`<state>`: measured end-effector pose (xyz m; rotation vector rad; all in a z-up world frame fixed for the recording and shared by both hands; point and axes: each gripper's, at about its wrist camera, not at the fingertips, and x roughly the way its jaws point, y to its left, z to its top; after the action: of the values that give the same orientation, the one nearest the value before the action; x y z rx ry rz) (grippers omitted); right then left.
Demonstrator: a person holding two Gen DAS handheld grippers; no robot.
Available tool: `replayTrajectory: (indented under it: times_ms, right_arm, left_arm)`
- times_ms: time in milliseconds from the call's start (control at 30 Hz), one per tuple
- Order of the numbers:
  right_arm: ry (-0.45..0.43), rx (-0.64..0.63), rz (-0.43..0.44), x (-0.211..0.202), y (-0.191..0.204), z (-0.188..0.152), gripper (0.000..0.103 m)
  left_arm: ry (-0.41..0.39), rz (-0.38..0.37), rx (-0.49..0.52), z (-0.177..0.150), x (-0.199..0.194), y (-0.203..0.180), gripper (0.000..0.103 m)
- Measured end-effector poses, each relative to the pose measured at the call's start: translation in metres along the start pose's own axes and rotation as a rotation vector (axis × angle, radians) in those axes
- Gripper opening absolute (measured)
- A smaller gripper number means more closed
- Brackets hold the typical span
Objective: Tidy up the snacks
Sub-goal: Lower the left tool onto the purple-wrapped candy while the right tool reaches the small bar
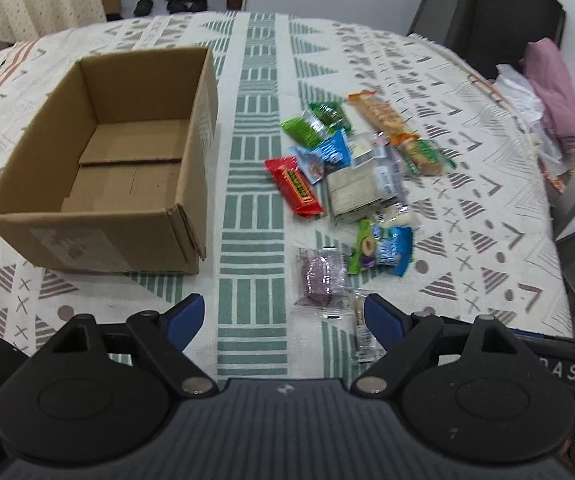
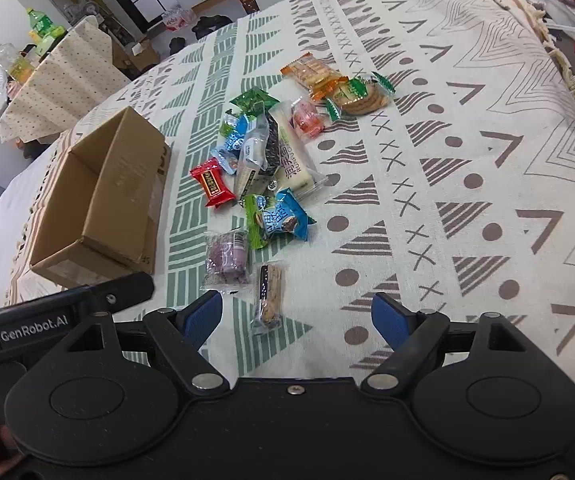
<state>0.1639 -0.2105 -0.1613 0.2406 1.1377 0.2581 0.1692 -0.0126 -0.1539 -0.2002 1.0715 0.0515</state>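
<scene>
The cardboard box (image 1: pixel 99 160) sits empty on the patterned cloth (image 1: pixel 467 184) at ten o'clock in the left wrist view, with the heap of snacks (image 1: pixel 351 176) at one o'clock, well apart from it. Both the left gripper (image 1: pixel 283 320) and the right gripper (image 2: pixel 297 316) hang above the cloth with fingers spread and nothing between them. The right one is nearest a slim clear-wrapped bar (image 2: pixel 268 298), which lies just beside a purple wrapped cake (image 2: pixel 226 260). The likely trouble: slippery wrappers overlap, so a pinch may drag a neighbour along, or the fingers may snag the loose cloth and bunch it under the pile.
</scene>
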Motion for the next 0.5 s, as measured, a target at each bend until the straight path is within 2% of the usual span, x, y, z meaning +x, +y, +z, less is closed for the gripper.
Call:
replayTrajectory:
  times_ms: [133,267,500]
  right_arm:
    - [0.034,0.034,0.032,0.014,-0.004,0.004,0.081]
    - [0.075,0.068,0.052,0.028,-0.008,0.006,0.075]
    - [0.106,0.12,0.081,0.039,-0.018,0.009,0.062]
  left_arm:
    - [0.021,0.001,-0.024,0.002,0.016,0.002,0.086]
    - [0.046,-0.044,-0.053,0.003,0.031,0.002,0.077]
    - [0.083,-0.07,-0.058,0.008,0.056,-0.008,0.062]
